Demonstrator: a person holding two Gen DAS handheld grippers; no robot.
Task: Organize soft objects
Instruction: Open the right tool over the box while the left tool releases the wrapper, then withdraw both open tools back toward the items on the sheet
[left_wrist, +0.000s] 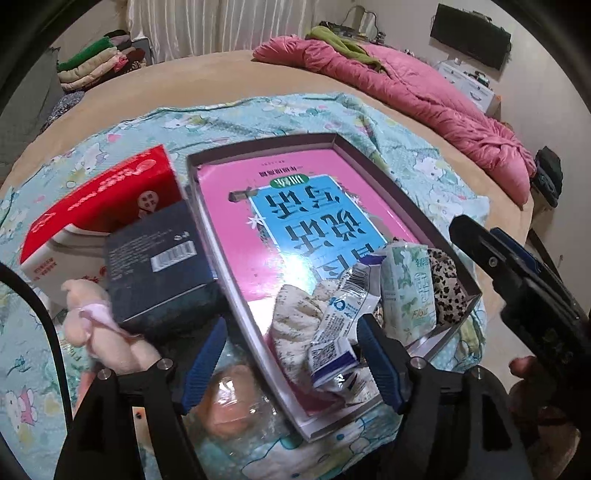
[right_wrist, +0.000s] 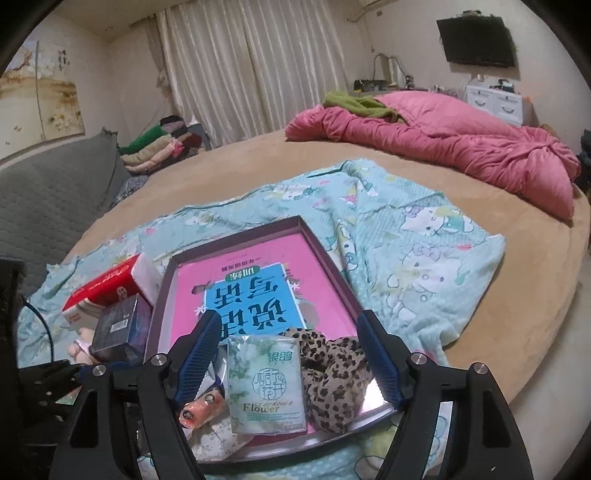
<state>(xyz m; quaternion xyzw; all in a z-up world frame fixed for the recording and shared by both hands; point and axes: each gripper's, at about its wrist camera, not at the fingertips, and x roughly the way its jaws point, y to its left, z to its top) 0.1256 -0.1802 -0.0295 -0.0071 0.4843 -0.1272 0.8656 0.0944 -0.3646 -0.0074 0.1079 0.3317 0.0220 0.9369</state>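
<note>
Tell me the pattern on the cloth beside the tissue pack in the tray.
Leopard print cloth, tan with dark spots; clearest in the right wrist view.

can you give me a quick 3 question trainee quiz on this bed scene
1. True or false: the tissue pack lies inside the shallow box.
2. Which soft item lies right of the tissue pack in the right wrist view? A leopard-print cloth B green towel C pink quilt
3. Fill in: the dark blue box leans on the ___ carton.

Key: 1 true. 2 A, the leopard-print cloth. 3 red. Neither the left gripper nor the right gripper grips anything.
</note>
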